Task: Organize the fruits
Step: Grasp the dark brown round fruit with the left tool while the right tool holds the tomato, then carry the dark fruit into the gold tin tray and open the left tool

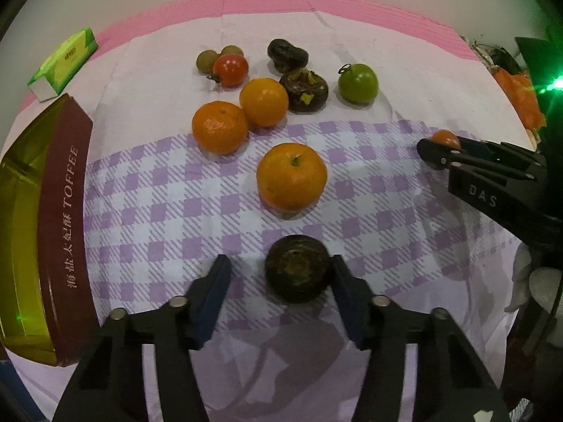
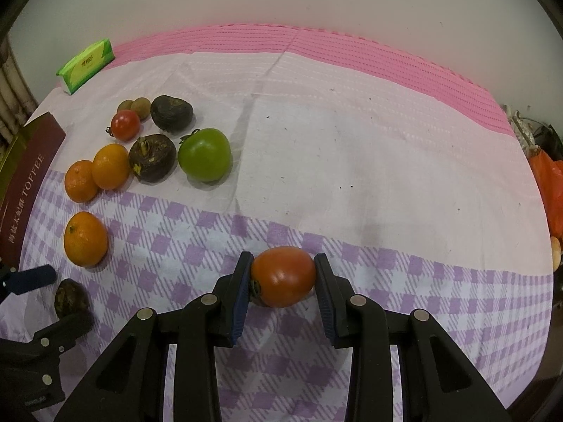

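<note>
In the left wrist view a dark brown water chestnut [image 1: 297, 270] lies on the checked cloth between the fingers of my left gripper [image 1: 279, 265]. The right pad touches it; the left pad stands a gap away, so the gripper is open. My right gripper [image 2: 283, 262] is shut on a red-orange tomato [image 2: 283, 276], both pads pressing its sides just above the cloth. From the left wrist view that tomato [image 1: 445, 139] shows at the right. One mandarin [image 1: 291, 176] sits alone beyond the chestnut. Two more mandarins [image 1: 220, 126] sit behind it.
At the back lie a green tomato [image 1: 358, 82], two dark water chestnuts [image 1: 304, 89], a small red tomato [image 1: 230, 69] and two longans [image 1: 206, 60]. A maroon toffee box [image 1: 63, 228] stands left, a green tissue pack [image 1: 65, 59] behind it. An orange bag [image 2: 552, 190] lies at the right edge.
</note>
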Demonstrator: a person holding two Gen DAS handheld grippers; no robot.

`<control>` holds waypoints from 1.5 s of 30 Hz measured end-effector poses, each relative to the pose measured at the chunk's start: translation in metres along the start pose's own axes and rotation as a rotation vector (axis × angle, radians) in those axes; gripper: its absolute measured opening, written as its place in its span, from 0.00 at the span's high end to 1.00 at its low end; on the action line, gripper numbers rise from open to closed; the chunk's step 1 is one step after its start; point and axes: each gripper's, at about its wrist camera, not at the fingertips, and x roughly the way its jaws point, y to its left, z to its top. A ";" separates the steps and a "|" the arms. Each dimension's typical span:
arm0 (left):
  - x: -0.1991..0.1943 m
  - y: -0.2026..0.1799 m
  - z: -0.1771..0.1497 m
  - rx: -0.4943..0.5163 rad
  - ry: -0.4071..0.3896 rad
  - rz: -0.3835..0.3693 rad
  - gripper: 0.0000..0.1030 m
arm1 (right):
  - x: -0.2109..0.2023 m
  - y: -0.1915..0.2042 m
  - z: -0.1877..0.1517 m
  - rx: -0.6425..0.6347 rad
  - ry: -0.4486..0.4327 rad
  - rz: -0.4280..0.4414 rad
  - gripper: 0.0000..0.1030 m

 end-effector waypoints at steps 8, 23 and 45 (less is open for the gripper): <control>-0.001 -0.003 -0.002 0.005 -0.012 -0.011 0.68 | 0.001 0.000 0.000 0.004 -0.002 0.002 0.65; -0.032 0.022 -0.005 -0.021 -0.064 -0.009 0.68 | 0.001 0.001 -0.001 0.003 -0.003 -0.001 0.65; -0.077 0.176 0.011 -0.223 -0.155 0.246 0.68 | 0.001 0.001 -0.001 0.006 -0.004 0.000 0.65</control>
